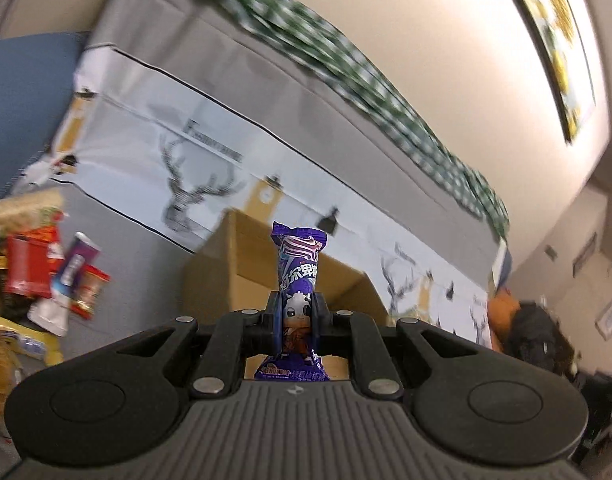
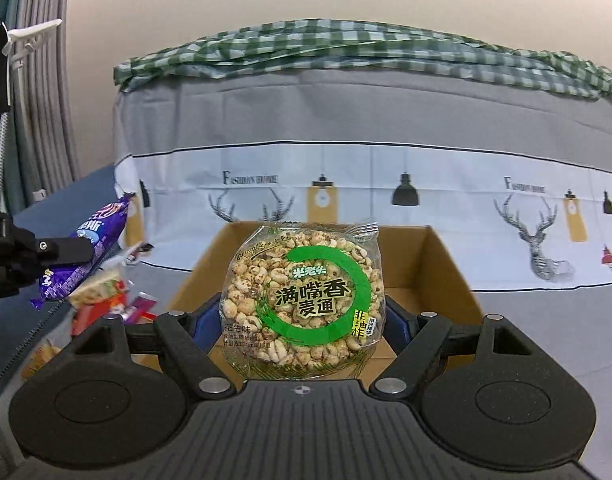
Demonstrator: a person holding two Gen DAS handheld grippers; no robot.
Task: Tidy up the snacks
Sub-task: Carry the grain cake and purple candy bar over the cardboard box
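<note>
My left gripper [image 1: 298,316] is shut on a purple candy packet [image 1: 300,272] with a cartoon cow, held upright in front of an open cardboard box [image 1: 242,264]. My right gripper [image 2: 302,312] is shut on a round clear pack of puffed grain snack [image 2: 302,296] with a green ring label, held just above the same cardboard box [image 2: 434,256]. In the right wrist view, the left gripper [image 2: 66,250] with the purple packet [image 2: 90,248] shows at the left edge.
A pile of loose snack packets [image 1: 46,276] lies on the grey surface left of the box. Behind the box stands a sofa back [image 2: 346,120] in a grey and white deer-print cover, with a green checked cloth [image 2: 346,48] on top.
</note>
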